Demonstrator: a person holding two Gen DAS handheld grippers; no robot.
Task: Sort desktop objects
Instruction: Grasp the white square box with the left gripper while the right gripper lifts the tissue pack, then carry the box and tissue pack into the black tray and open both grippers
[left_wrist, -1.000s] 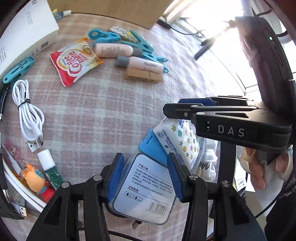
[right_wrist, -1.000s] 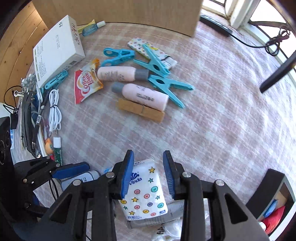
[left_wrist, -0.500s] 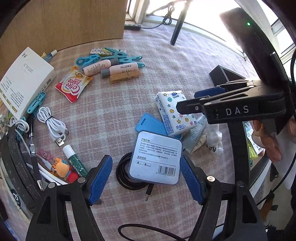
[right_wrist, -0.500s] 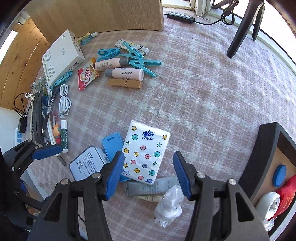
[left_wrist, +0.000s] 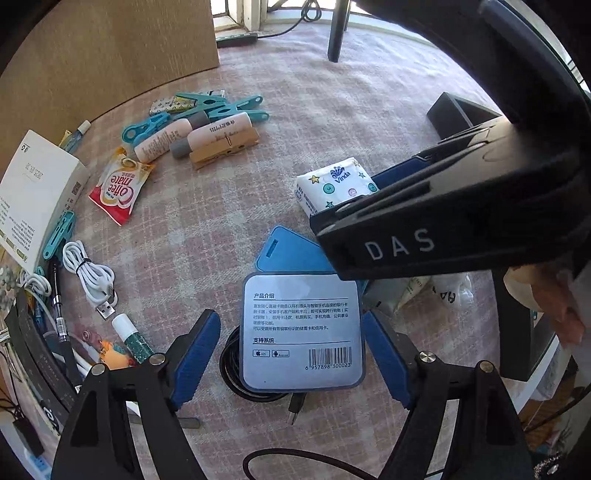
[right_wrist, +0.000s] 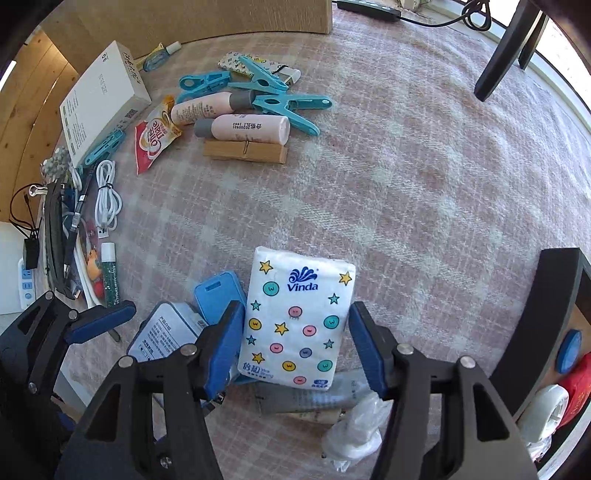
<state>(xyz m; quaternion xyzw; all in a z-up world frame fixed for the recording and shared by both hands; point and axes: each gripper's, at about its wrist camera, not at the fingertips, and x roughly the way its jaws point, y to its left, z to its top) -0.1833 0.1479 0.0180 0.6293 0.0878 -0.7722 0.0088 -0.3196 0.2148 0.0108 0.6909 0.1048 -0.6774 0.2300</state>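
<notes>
soft rectangular tissue pack (right_wrist: 299, 321), white wrap printed with stars and dots, lay flat on the pink plaid woven cloth (right_wrist: 406, 177), between the spread blue-padded fingers of the right gripper (right_wrist: 295, 347); contact of pads with pack could not be told. seen partly in the left wrist view as well (left_wrist: 334, 182), behind the right gripper's black body. beside the pack, overlapped by it, a blue rounded-rectangle tag (right_wrist: 219, 291) and a glossy grey rounded-square case (left_wrist: 301, 334) with printed text and barcode. case lying over a black coiled cable (left_wrist: 236, 373), between the wide-open fingers of the left gripper (left_wrist: 291, 354), apart from both pads. under the pack's near edge, a grey flattened tube (right_wrist: 306, 397) and crumpled clear plastic (right_wrist: 354, 439). farther off, clustered: two smooth pink cylindrical bottles (right_wrist: 242, 127), a flat wooden clip (right_wrist: 245, 151), teal plastic clothespins (right_wrist: 284, 105), a red-and-white foil sachet (right_wrist: 155, 134). at the left edge, a white cardboard box (right_wrist: 101, 99) and a white bundled usb cable (right_wrist: 107, 195). at the right, a black open-sided organiser (right_wrist: 554, 306).
</notes>
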